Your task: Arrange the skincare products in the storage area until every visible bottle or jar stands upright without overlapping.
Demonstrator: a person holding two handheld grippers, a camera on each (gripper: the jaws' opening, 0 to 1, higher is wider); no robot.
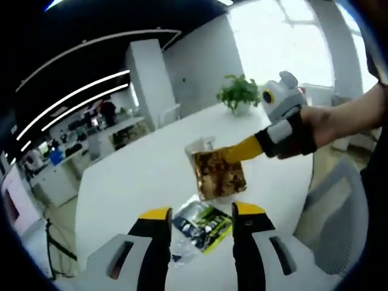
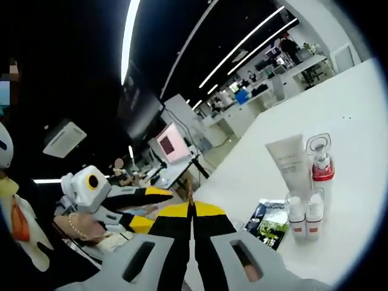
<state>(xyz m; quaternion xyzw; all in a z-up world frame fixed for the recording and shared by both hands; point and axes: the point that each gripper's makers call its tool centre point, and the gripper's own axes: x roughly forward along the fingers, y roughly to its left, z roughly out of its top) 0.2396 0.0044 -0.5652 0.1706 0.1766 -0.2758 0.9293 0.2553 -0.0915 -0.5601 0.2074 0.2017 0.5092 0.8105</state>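
Nearest us, our left gripper (image 1: 200,218) hangs open over the green sachet (image 1: 203,225) on the table (image 1: 133,176); beyond, our right gripper (image 1: 233,154) pinches the gold pouch (image 1: 218,174) by its top corner, light, limp and slippery

Left gripper view: daylight from a large window (image 1: 285,36) overexposes the upper right; the white worktop (image 1: 139,176) is evenly bright and carries only faint shadows. Linear ceiling lights (image 1: 73,100) streak across a dark ceiling. Motion blur softens the whole frame, and straight lines bow toward the edges. Right gripper view: the ceiling is dark, crossed by a bright light strip (image 2: 128,30); the worktop (image 2: 357,97) glares white; the distant background is soft.
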